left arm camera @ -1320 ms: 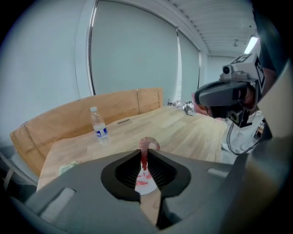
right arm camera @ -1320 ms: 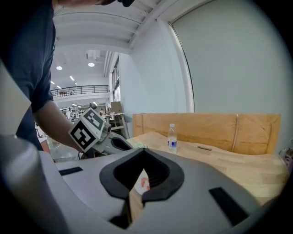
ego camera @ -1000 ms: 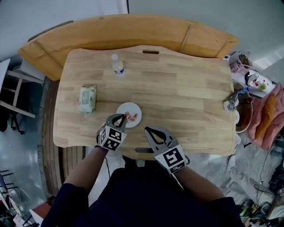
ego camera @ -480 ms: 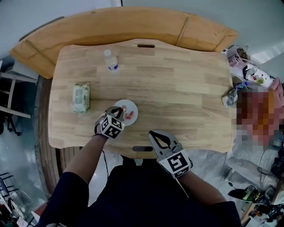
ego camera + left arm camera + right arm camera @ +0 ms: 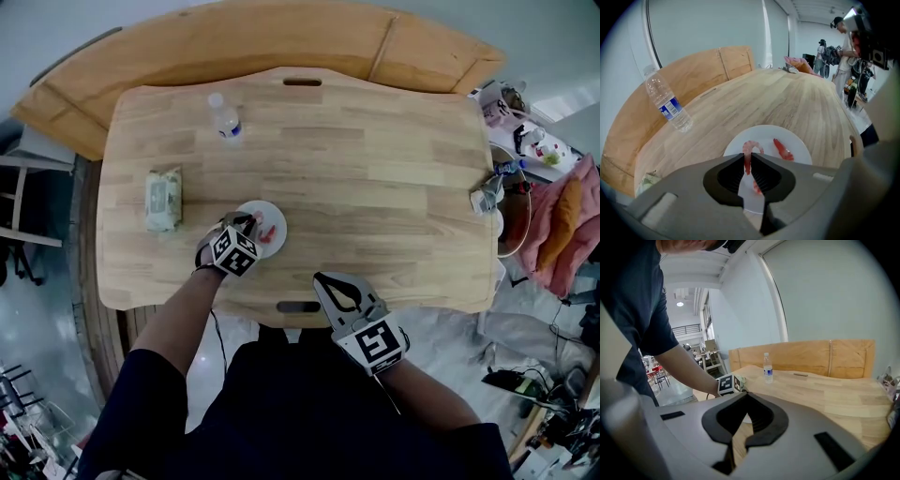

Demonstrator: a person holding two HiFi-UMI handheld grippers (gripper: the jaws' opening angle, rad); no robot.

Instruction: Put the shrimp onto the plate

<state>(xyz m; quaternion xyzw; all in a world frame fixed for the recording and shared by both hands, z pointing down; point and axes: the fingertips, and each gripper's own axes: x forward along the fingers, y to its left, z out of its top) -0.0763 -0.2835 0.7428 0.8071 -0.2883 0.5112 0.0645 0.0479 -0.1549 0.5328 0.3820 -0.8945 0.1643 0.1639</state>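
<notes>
A curled pink shrimp (image 5: 751,146) is pinched between the jaws of my left gripper (image 5: 749,159), which is shut on it just above the near-left part of the white plate (image 5: 801,147). A second, redder shrimp (image 5: 783,149) lies on the plate. In the head view, the left gripper (image 5: 246,223) reaches over the plate (image 5: 274,214), where the lying shrimp (image 5: 269,234) shows as a red fleck. My right gripper (image 5: 322,278) hovers at the table's near edge, shut with nothing in it (image 5: 745,394).
A water bottle (image 5: 225,117) stands at the far left of the wooden table (image 5: 375,187). A pack of wipes (image 5: 162,199) lies left of the plate. A curved wooden bench (image 5: 253,47) runs behind. Clutter (image 5: 511,187) crowds the right edge. People (image 5: 843,42) stand far off.
My left gripper has moved a little forward with the shrimp, from the plate's near rim to over its left part. The right gripper has stayed at the near edge.
</notes>
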